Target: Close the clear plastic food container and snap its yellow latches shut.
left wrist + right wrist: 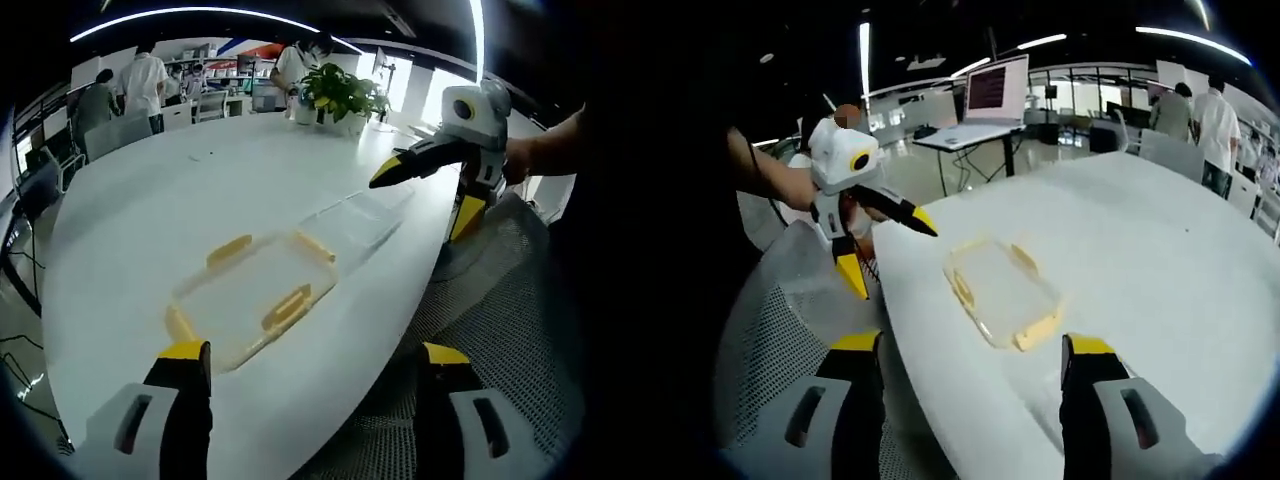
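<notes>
While both grippers hover with jaws apart, holding nothing, the container lies on the bench near its edge, long axis along that edge; left gripper nearer, right gripper beyond it

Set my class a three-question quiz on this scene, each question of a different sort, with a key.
1. True or false: the left gripper is shut on the container.
2. In the left gripper view, what stands at the far end of the table? A plant; B kettle; C lamp.
3. Fill in: the latches are coloured ____.
Key: 1 false, its jaws stand open, short of the container; 2 A; 3 yellow.
</notes>
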A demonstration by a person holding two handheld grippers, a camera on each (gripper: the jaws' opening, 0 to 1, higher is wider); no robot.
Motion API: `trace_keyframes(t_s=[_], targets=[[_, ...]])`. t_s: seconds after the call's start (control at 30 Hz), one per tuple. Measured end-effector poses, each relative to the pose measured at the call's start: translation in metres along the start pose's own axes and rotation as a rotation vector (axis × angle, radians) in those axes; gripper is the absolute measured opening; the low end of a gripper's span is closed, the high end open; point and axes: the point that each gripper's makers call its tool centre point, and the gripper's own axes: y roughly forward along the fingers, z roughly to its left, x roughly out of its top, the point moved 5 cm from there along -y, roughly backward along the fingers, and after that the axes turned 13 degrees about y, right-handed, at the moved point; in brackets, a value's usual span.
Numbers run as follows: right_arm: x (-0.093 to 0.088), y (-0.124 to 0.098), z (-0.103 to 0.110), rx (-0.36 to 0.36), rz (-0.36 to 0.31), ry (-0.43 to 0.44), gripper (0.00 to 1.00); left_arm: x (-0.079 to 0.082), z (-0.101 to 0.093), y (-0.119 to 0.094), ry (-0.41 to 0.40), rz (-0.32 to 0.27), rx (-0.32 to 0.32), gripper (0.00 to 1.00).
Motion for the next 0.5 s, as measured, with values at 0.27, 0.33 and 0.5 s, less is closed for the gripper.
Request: trace_keyframes(t_s=[0.27,0.33,0.5], targets=[[0.006,0.004,-0.005,0.009,0.001,-0.007,0.69,-0.004,0.007,0.002,-0.026,0.014,-0.011,0.78],[0.006,0.005,-0.005,0.012,-0.001,-0.005,0.69,-0.004,0.008,0.001,-0.02,0.014,-0.01,0.77],[0.005,0.009,-0.009,0.007,0.016,-0.015,0.7,-0.006,0.013,0.003,-0.011,0.036,-0.016,0.76]])
